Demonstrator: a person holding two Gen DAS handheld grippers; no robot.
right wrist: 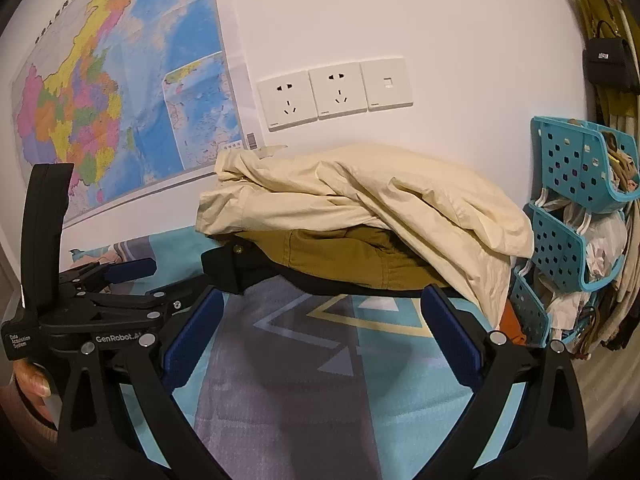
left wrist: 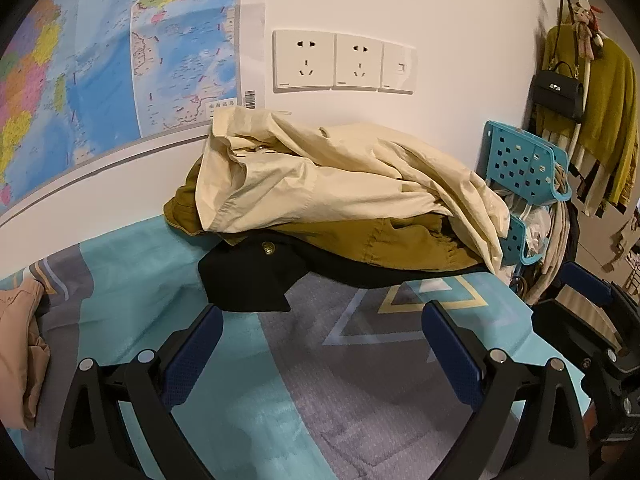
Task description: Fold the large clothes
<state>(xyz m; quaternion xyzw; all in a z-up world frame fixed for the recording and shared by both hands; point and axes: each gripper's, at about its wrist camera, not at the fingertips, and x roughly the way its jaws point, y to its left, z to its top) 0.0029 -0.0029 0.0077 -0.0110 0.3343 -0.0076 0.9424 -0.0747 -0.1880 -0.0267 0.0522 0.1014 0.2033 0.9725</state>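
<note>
Clothes pile heaped on a bed against a white wall, with two hand-held grippers hovering in front of it.

A cream jacket lies on top, over an olive-brown garment and a black garment with a brass button. The pile rests on a teal and grey patterned bedsheet, below wall sockets and beside a map. The left gripper and right gripper both have blue-padded fingers spread wide, holding nothing, just short of the pile. Teal baskets stand to the right.
</note>
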